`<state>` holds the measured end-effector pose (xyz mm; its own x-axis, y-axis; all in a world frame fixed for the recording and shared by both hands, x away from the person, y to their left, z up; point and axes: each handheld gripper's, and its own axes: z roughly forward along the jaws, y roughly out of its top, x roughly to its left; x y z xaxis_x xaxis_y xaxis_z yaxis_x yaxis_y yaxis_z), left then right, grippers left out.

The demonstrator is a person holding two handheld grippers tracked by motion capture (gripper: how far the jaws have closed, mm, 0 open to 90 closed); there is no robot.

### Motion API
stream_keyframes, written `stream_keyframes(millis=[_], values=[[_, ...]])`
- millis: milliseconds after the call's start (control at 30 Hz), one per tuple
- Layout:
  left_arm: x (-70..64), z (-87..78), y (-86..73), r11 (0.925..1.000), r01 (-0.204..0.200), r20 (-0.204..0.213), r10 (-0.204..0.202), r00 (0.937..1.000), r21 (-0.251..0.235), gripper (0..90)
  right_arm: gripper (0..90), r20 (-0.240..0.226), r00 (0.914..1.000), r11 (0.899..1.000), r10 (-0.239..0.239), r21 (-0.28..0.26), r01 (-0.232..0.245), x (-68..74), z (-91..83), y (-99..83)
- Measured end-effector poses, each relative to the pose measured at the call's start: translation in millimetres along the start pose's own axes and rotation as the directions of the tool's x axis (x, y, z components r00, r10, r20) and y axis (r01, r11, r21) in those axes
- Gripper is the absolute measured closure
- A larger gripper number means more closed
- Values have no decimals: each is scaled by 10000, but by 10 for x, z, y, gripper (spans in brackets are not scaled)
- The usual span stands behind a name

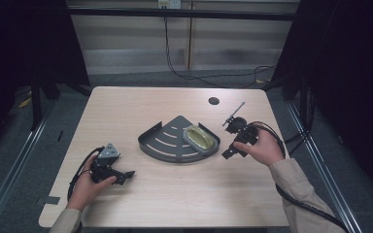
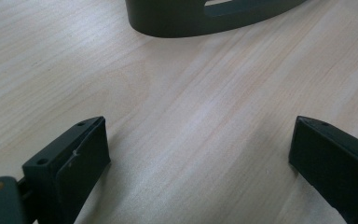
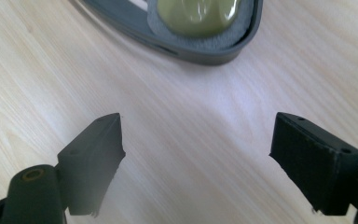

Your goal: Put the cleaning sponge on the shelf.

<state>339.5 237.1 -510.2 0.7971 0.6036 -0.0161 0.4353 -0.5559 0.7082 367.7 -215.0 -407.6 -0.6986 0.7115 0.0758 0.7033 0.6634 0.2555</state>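
A: What sits in the middle of the desk (image 1: 126,111)?

B: A dark grey, fan-shaped tray (image 1: 167,143) with a raised rim and curved slots in its floor. At its right end lies an olive-green, glossy oval thing (image 1: 199,137) on a grey pad; I cannot tell what it is.

A: And the left hand-held gripper (image 1: 123,175)?

B: It rests low on the desk, near the front left, well apart from the tray, held by the person's left hand (image 1: 90,187). In the left gripper view its jaws stand wide apart with bare wood between them, holding nothing.

A: The right hand-held gripper (image 1: 229,154)?

B: Held in the right hand (image 1: 264,148), just right of the tray. Its jaws are spread wide too, empty, pointing at the tray's right end.

A: What does one camera give that another lacks?

B: The right gripper view shows the green thing's shine and the pad's rough grey edge close up. The left gripper view catches the tray's plain outer wall and one slot. The high view adds a round hole (image 1: 213,101) near the desk's far edge.
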Motion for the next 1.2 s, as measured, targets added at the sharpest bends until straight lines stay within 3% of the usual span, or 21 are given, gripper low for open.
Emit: stream_keyframes(millis=[300,533,833,1200], values=[[0,0,0,10000,1,0,-1,10000,-1,43,172,91,9999,9996,-143,263,141,14,82,-190],[0,0,0,10000,-3,2,3,10000,1,43,173,-191,9998,9999,-24,98,26,19,142,-346],[0,0,0,10000,2,2,-2,10000,-1,43,172,-49,10000,9999,-61,117,61,24,209,-530],[0,0,0,10000,-1,0,1,10000,-1,43,173,126,9996,9995,263,-172,-261,10,285,-832]])
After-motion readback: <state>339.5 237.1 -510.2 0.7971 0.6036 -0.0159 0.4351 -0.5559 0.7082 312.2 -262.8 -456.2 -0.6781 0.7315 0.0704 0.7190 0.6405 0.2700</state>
